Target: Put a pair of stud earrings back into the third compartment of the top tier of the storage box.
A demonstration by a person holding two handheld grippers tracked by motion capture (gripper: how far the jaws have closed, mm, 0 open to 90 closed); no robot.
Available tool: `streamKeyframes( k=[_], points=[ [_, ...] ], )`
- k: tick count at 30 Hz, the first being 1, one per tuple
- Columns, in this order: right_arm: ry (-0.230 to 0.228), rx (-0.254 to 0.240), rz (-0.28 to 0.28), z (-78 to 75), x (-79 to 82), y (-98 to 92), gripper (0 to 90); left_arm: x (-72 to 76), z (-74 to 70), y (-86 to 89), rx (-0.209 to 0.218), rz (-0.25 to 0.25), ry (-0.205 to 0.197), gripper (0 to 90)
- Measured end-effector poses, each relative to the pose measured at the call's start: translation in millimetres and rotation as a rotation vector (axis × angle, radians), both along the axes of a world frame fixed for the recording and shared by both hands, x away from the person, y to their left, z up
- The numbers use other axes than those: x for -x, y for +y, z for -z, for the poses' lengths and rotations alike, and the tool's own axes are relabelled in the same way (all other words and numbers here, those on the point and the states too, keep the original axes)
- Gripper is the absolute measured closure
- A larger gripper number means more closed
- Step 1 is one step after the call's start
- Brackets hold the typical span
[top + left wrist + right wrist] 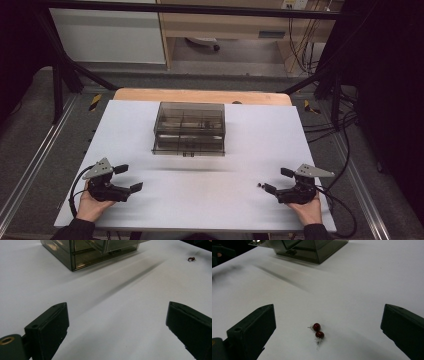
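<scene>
A: While both hands rest at the near edge of the white surface (165,210), the left tool (129,178) and right tool (272,180) gape wide, empty, flanking the smoky drawer box (189,129).

B: Left gripper view?

A: Jaws wide apart, box ahead.

B: Right?

A: Two red stud earrings (318,331) lie between its spread jaws, probably lined up for picking.

We see a matt white sheet (165,195) w/ a smooth face over the table; bare pale wood (200,95) shows along its 12 o'clock edge. The box (189,129) at centre is smoky clear plastic, glossy. At 4 o'clock, two beads (318,330) look dark red & shiny. Left gripper (127,177) & right gripper (275,181): matt black plastic jaws, grey metal-looking top plates. Floor (30,130) looks like rough grey carpet.
</scene>
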State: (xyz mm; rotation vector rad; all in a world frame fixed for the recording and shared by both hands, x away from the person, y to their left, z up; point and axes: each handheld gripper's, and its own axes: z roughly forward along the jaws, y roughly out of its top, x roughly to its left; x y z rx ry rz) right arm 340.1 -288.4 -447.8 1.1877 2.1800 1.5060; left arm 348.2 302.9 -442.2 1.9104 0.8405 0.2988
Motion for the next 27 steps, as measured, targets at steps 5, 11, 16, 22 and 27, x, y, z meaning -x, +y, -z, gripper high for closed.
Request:
streamKeyframes(
  k=[5, 11, 16, 22, 27],
  points=[
    [-0.002, 0.007, 0.002, -0.3, -0.1, -0.4, 0.5, -0.3, 0.0, 0.5, 0.002, -0.003, 0.001, 4.7],
    [-0.001, 0.014, 0.007, -1.1, 0.0, -0.9, 0.6, -1.1, -0.1, 0.4, 0.004, -0.006, 0.003, 4.7],
    [0.003, 0.028, 0.014, -2.1, 0.1, -0.6, 0.7, -1.2, 0.0, -0.1, 0.001, -0.005, 0.002, 4.7],
    [0.008, 0.078, 0.009, -5.0, 0.9, 5.4, 2.9, -1.0, 0.3, 0.8, 0.009, -0.007, 0.004, 4.7],
    [0.024, 0.109, 0.005, -6.6, 0.2, 11.0, 7.8, -0.9, 0.8, 0.0, 0.003, -0.003, 0.005, 4.8]
  ],
)
